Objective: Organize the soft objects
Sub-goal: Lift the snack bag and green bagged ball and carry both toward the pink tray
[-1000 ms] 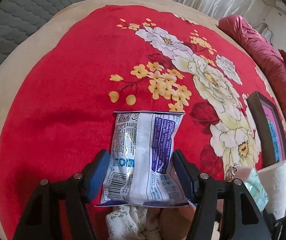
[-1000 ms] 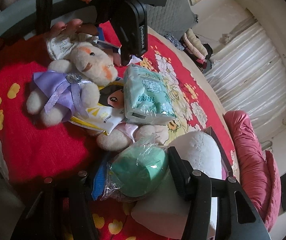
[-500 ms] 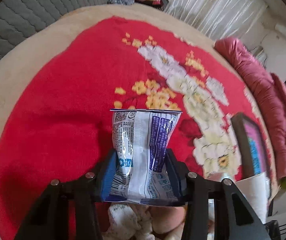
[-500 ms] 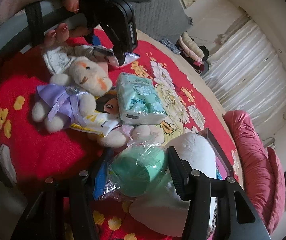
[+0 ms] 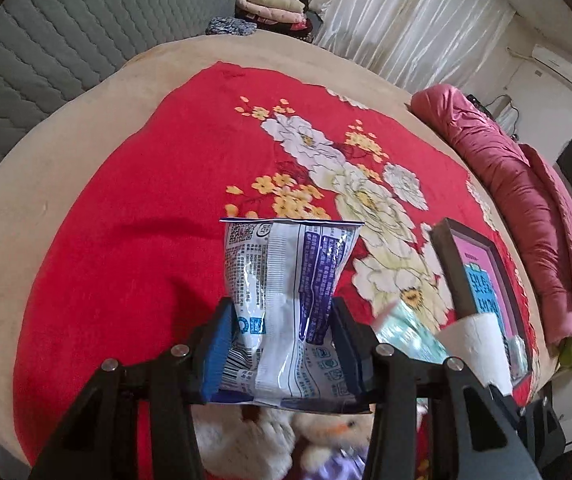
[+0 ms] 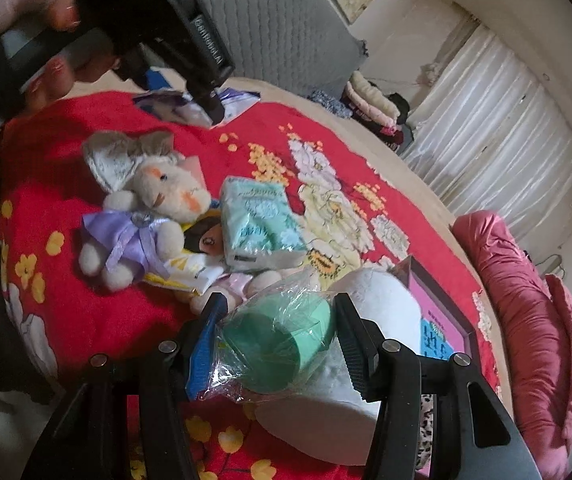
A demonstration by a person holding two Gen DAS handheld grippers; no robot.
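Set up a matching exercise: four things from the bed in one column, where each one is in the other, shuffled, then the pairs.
Things:
1. snack packet
2. green item in clear wrap
3. plush rabbit
4. rolled pink quilt

Places:
A. along the far edge of the bed
B. lying on the red blanket, in a purple dress
C. clamped in the left tool
D. clamped in the right tool

Pairs: 1-C, 2-D, 3-B, 4-A
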